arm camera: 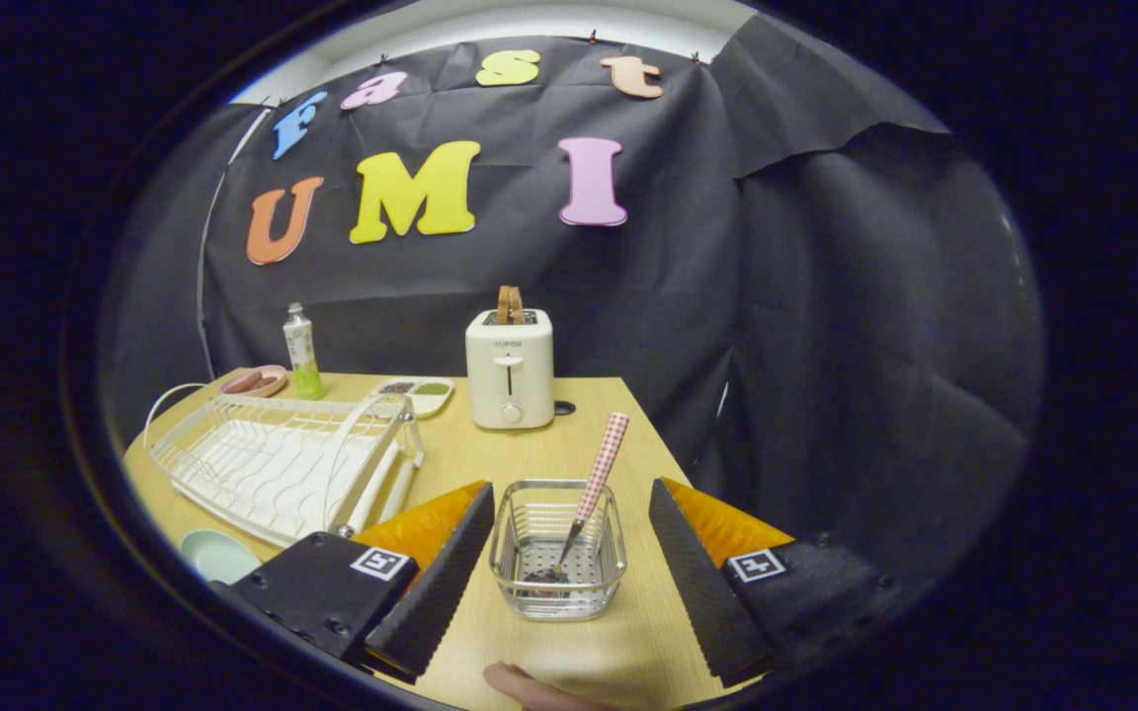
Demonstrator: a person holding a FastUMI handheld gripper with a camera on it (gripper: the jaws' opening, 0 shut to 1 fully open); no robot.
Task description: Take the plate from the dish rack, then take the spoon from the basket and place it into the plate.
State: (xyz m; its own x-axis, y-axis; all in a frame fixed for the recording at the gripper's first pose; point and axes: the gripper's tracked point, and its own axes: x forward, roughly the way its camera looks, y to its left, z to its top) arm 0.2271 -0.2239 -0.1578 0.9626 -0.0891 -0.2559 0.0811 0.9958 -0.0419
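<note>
The spoon (594, 484) stands tilted in the basket (557, 549), its bowl resting on the perforated floor and its red-and-white checked handle leaning up and away over the far rim; the basket, a small clear square container with a wire frame, sits on the bench (569, 444) between the two fingers of the claw (557, 563); the claw is spread wide, its ribbed black pads well apart from the basket walls on both sides and touching nothing; the plate (216, 555), pale green, lies flat on the bench just beside the near corner of the dish rack (283, 464), partly hidden behind the left finger; the dish rack, white wire with a drip tray, holds no dishes that can be seen; beyond the basket a white toaster (510, 367) stands upright with bread in its slot; at the far side of the bench stand a green-labelled bottle (301, 352), a pink dish (254, 380) with food, and a white divided tray (418, 394); a fingertip (529, 688) shows at the near bench edge
</note>
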